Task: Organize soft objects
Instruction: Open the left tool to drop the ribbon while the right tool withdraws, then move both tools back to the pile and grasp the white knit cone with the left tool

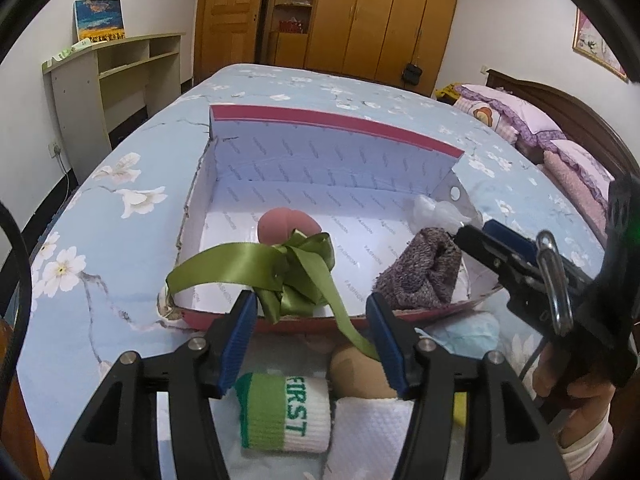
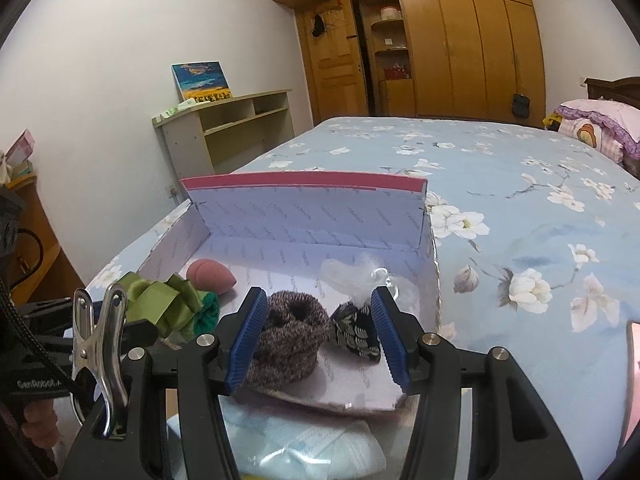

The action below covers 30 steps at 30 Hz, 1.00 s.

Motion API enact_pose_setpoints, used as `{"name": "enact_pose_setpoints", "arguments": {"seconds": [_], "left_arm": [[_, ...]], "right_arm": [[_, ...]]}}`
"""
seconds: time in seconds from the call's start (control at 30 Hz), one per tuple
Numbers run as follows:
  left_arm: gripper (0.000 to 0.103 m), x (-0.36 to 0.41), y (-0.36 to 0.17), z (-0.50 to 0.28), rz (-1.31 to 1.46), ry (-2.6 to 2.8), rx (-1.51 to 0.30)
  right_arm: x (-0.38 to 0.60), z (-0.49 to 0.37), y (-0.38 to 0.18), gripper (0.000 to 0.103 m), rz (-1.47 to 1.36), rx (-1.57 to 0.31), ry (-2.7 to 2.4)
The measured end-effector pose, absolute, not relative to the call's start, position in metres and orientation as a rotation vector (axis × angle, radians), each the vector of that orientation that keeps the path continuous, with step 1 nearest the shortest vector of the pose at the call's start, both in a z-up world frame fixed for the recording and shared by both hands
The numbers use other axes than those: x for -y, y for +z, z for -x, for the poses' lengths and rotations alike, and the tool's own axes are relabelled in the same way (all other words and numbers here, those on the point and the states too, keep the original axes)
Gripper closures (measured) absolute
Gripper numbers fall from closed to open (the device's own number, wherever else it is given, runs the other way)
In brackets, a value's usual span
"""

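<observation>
Blue-padded left gripper (image 1: pixel 311 336) sits low at the near edge of the box (image 1: pixel 320 168) on the bed (image 1: pixel 120 184), jaws spread wide w/ nothing pinched; green ribbon (image 1: pixel 280 268) lies bunched on the box's front rim, one tail trailing down between the fingers, and I can't tell whether it touches a pad. Behind the ribbon a pink sponge (image 1: pixel 282 226) is half hidden. Below the jaws: rolled white-and-green sock (image 1: pixel 286 412) marked FIRST, partly covered by the gripper frame, and a tan item beside it too cut off to identify. Right gripper (image 1: pixel 472 236) enters from the right, tips next to the grey knit sock (image 1: pixel 416 272) inside the box; jaw gap unclear from here. Right wrist view: right gripper (image 2: pixel 319 336) level, pointing into the box (image 2: pixel 304 216), fingers apart & holding nothing, knit sock (image 2: pixel 288 332) and a dark patterned cloth piece (image 2: pixel 356 332) lying between them on the box floor. Sponge (image 2: pixel 210 276) sits far left; ribbon (image 2: pixel 160 300) at the left edge w/ a green bit under it, half blocked by a metal clip (image 2: pixel 100 344). Pale blue item under the box front is blurred.
</observation>
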<state>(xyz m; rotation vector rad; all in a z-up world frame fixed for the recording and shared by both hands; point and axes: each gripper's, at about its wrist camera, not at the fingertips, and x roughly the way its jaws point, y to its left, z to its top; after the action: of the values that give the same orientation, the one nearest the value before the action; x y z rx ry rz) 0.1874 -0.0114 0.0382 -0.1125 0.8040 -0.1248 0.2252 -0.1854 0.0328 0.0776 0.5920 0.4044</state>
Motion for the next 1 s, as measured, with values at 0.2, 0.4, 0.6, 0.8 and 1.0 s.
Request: {"name": "enact_pose_setpoints", "arguments": {"seconds": [0.2, 0.4, 0.6, 0.8, 1.0], "left_arm": [[0.043, 0.012, 0.044, -0.179, 0.106, -0.138, -0.807], [0.043, 0.010, 0.048, -0.167, 0.101, -0.140, -0.809], [0.043, 0.008, 0.048, -0.150, 0.105, -0.148, -0.821], [0.043, 0.006, 0.049, -0.132, 0.098, -0.152, -0.823], [0.043, 0.000, 0.048, -0.116, 0.103, -0.130, -0.827]], "right_arm": [[0.189, -0.213, 0.033, 0.047, -0.101, -0.612, 0.406], [0.191, -0.195, 0.036, 0.047, -0.108, -0.626, 0.394], [0.191, -0.174, 0.040, 0.047, -0.095, -0.635, 0.377], [0.195, -0.155, 0.040, 0.047, -0.114, -0.643, 0.373], [0.201, -0.141, 0.039, 0.047, -0.133, -0.664, 0.355]]}}
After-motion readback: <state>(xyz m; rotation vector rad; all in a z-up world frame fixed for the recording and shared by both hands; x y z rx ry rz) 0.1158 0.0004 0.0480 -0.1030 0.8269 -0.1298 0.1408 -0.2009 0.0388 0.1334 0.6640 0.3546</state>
